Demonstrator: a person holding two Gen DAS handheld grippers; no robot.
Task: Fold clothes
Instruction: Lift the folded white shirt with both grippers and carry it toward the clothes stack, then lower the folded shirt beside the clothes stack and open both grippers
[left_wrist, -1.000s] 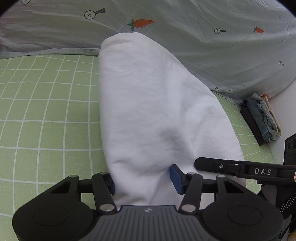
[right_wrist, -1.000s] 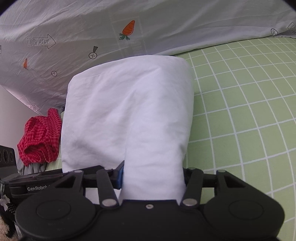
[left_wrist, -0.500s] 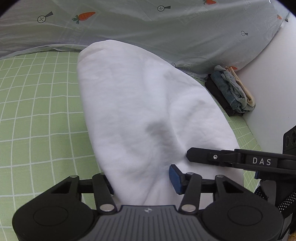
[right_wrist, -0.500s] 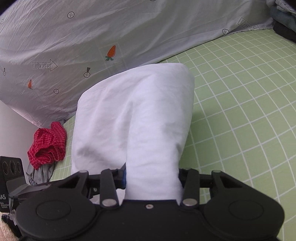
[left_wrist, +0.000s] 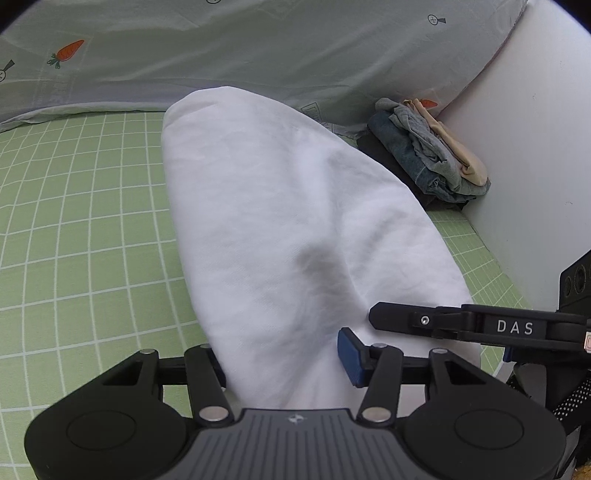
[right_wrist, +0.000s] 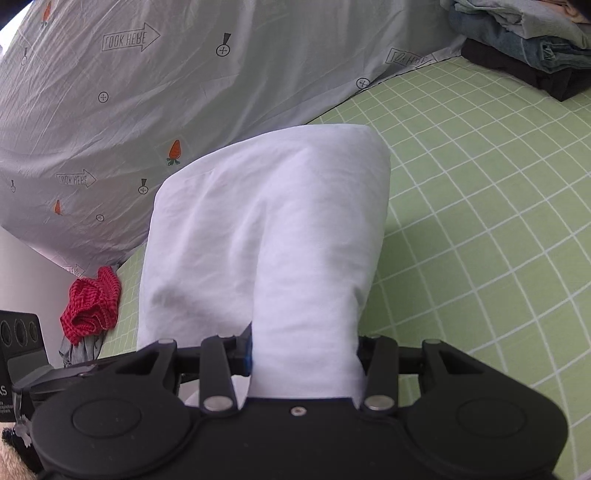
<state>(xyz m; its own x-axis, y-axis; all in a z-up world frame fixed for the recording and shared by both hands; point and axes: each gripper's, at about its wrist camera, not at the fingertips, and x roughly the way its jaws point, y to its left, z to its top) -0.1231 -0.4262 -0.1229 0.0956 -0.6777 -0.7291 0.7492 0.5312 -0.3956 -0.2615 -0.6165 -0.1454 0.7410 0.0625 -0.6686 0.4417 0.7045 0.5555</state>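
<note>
A white folded garment (left_wrist: 280, 206) hangs above the green checked sheet (left_wrist: 81, 236), gripped at its near edge by both grippers. In the left wrist view my left gripper (left_wrist: 284, 360) is shut on it, the blue pad (left_wrist: 349, 354) pressing its right side and the other pad hidden by cloth. One black finger of the right gripper (left_wrist: 461, 325) reaches in from the right. In the right wrist view the garment (right_wrist: 280, 229) bunches between the fingers of my right gripper (right_wrist: 304, 350), which is shut on it.
A stack of folded clothes (left_wrist: 424, 155) sits in the corner against the white wall (left_wrist: 535, 129); it also shows top right (right_wrist: 517, 44). A carrot-print quilt (right_wrist: 147, 92) lies along the back. A red checked garment (right_wrist: 92, 306) is crumpled at the left.
Both grippers have carried the white garment sideways across the bed towards the stack of folded clothes, which is now nearer and larger. The red garment has slid away to the lower left.
</note>
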